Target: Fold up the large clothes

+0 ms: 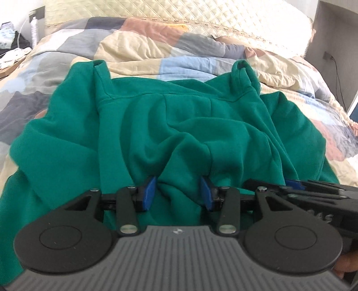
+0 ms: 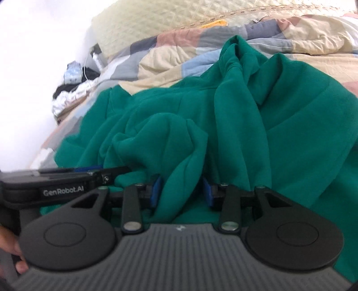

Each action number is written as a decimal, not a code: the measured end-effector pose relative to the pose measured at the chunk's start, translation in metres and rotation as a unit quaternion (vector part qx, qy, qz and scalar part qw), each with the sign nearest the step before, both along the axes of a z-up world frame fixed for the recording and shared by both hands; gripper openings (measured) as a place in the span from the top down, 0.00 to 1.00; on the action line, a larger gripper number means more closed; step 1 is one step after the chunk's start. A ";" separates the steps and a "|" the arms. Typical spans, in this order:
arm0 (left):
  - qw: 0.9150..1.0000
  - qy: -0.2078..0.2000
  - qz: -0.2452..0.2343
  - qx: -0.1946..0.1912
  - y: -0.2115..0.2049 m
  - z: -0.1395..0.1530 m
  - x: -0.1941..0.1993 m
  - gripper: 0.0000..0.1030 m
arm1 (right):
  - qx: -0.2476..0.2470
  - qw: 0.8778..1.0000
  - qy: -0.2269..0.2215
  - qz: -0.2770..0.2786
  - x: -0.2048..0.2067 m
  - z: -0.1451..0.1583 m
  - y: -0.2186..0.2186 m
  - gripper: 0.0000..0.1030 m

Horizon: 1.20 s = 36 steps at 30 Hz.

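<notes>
A large green sweatshirt (image 1: 170, 120) lies spread on the bed, its two sleeve cuffs pointing away toward the pillows; it also fills the right wrist view (image 2: 279, 134). My left gripper (image 1: 179, 192) is at the garment's near edge, its blue pads (image 1: 149, 190) apart with a bunched fold of green cloth between them. My right gripper (image 2: 181, 190) stands the same way beside it, pads (image 2: 156, 190) apart around a raised fold. Each gripper shows in the other's view: the right one (image 1: 302, 190), the left one (image 2: 67, 179).
The sweatshirt rests on a patchwork quilt (image 1: 143, 49) in beige, grey, blue and pink. A quilted cream headboard (image 1: 179, 11) stands behind. A cluttered bedside table (image 1: 13, 44) is at the far left, a wall with a cable (image 1: 335, 62) at the right.
</notes>
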<state>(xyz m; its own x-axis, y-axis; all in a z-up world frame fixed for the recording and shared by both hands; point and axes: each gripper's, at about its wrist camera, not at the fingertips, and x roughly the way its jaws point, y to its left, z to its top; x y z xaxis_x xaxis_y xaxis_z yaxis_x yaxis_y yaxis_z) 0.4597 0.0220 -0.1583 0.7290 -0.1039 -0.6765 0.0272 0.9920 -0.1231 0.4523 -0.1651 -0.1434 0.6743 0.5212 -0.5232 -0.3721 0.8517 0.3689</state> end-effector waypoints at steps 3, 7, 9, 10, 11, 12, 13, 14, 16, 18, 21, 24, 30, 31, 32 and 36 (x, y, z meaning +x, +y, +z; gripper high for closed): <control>1.000 0.003 0.006 0.000 0.001 0.013 -0.016 0.52 | -0.001 1.000 -0.012 -0.008 -0.016 0.018 -0.011 0.59; 1.000 0.000 0.014 -0.010 0.007 0.033 -0.053 0.52 | 0.015 0.999 -0.012 -0.035 -0.046 0.040 -0.034 0.59; 1.000 0.000 0.020 -0.009 0.012 0.043 -0.075 0.52 | 0.030 0.998 0.001 -0.053 -0.063 0.046 -0.049 0.59; 1.000 0.003 0.025 -0.006 0.013 0.048 -0.086 0.52 | 0.038 0.997 0.003 -0.063 -0.074 0.050 -0.058 0.58; 0.999 0.006 0.031 -0.003 0.016 0.052 -0.097 0.52 | 0.042 0.997 0.005 -0.071 -0.082 0.053 -0.066 0.58; 0.999 0.006 0.035 -0.006 0.020 0.056 -0.107 0.52 | 0.036 0.996 0.008 -0.080 -0.092 0.057 -0.073 0.58; 0.999 0.006 0.040 -0.009 0.025 0.060 -0.119 0.52 | 0.025 0.996 0.010 -0.089 -0.098 0.061 -0.078 0.58; 0.999 0.006 0.046 -0.010 0.030 0.063 -0.129 0.52 | 0.008 0.995 0.014 -0.099 -0.107 0.064 -0.086 0.58; 0.998 0.006 0.061 -0.012 0.043 0.068 -0.150 0.52 | -0.014 0.993 0.022 -0.115 -0.122 0.068 -0.100 0.58; 0.997 0.005 0.075 -0.020 0.059 0.071 -0.169 0.52 | -0.007 0.991 0.025 -0.133 -0.138 0.070 -0.116 0.57; 0.994 0.007 0.102 -0.040 0.089 0.073 -0.195 0.51 | 0.020 0.984 0.047 -0.170 -0.160 0.064 -0.141 0.57; 0.989 0.014 0.133 -0.057 0.118 0.070 -0.214 0.46 | 0.067 0.968 0.099 -0.222 -0.169 0.047 -0.166 0.47; 0.964 0.036 0.228 -0.130 0.176 0.056 -0.241 0.39 | 0.118 0.919 0.208 -0.314 -0.154 0.003 -0.196 0.25; 0.960 0.038 0.238 -0.144 0.184 0.054 -0.244 0.39 | 0.132 0.910 0.227 -0.320 -0.152 -0.007 -0.199 0.24; 0.955 0.040 0.248 -0.160 0.192 0.051 -0.248 0.38 | 0.149 0.900 0.247 -0.328 -0.151 -0.017 -0.201 0.24; 0.940 0.059 0.275 -0.195 0.206 0.036 -0.252 0.33 | 0.160 0.891 0.253 -0.340 -0.151 -0.027 -0.195 0.19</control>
